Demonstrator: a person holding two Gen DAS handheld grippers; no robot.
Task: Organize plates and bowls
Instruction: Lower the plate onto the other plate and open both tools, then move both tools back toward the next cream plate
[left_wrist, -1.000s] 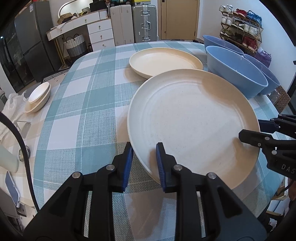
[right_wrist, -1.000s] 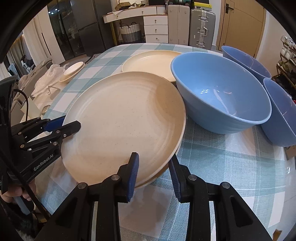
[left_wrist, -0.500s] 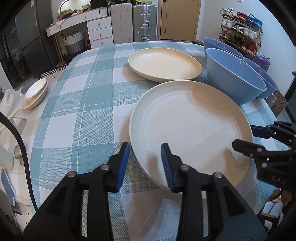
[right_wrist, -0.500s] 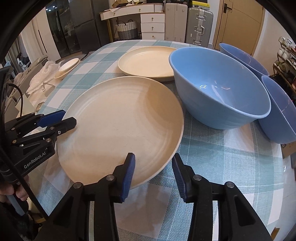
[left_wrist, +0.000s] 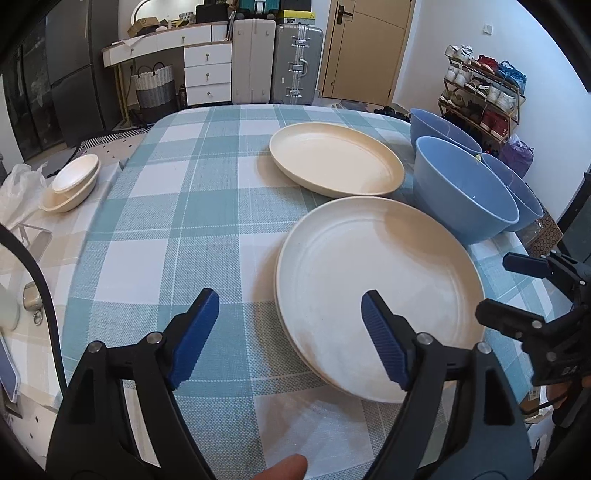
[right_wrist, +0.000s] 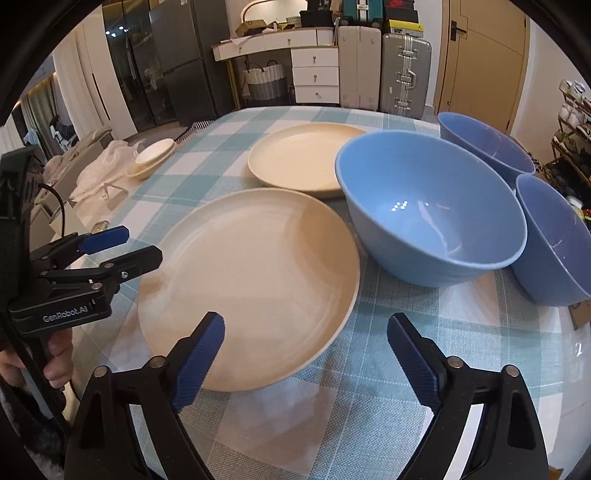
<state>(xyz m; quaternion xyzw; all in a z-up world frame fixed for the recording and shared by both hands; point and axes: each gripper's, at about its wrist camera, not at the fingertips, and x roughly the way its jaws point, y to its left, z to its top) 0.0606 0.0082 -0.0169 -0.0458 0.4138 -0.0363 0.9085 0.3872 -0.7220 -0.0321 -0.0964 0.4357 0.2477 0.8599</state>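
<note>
Now spread wide and holding nothing: left tongs (left_wrist: 290, 334) and right tongs (right_wrist: 306, 354), flanking stacked cream plates (right_wrist: 251, 284) on checked counter (left_wrist: 184, 206), near blue bowls (right_wrist: 428, 210).

- My left hand-held gripper (left_wrist: 290, 332) has bare counter (left_wrist: 166, 206) to its left and ahead, wide enough to pass.
- To its right the near plate (left_wrist: 376, 280) lies flat, the far plate (left_wrist: 334, 162) behind it.
- Three blue bowls (right_wrist: 432, 210) crowd the right edge, just beside the plates, blocking my right hand-held gripper (right_wrist: 306, 350) there.
</note>
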